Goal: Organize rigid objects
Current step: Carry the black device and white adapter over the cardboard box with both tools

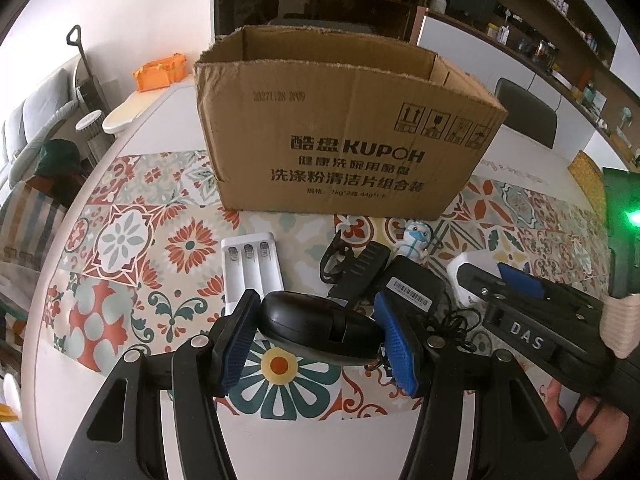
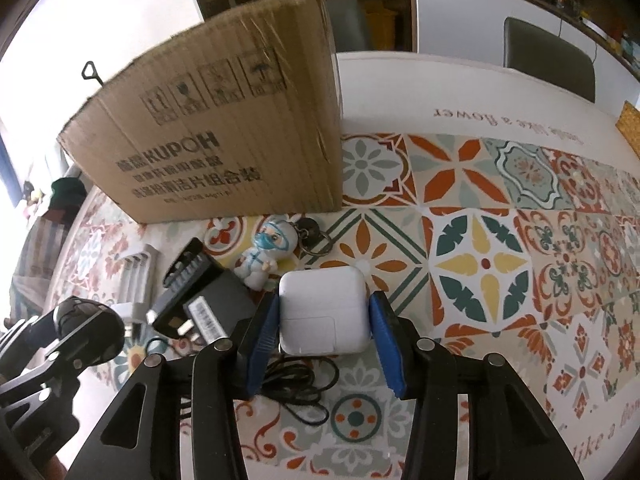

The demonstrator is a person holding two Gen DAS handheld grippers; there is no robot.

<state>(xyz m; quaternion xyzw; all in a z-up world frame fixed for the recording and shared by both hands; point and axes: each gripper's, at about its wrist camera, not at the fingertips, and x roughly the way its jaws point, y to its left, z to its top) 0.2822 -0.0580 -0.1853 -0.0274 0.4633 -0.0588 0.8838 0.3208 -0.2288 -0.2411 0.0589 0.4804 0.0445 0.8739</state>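
Grasp step: the black oval case, low centre, is pinched by the left gripper; the right gripper pinches the white charger. Next, I judge: lift both into the cardboard box on the counter above.

A big box stood at the back of the table. In front of it lay a battery holder on the left, a little toy figure in the middle, and a plug block to the right. A key ring lay beside the toy.
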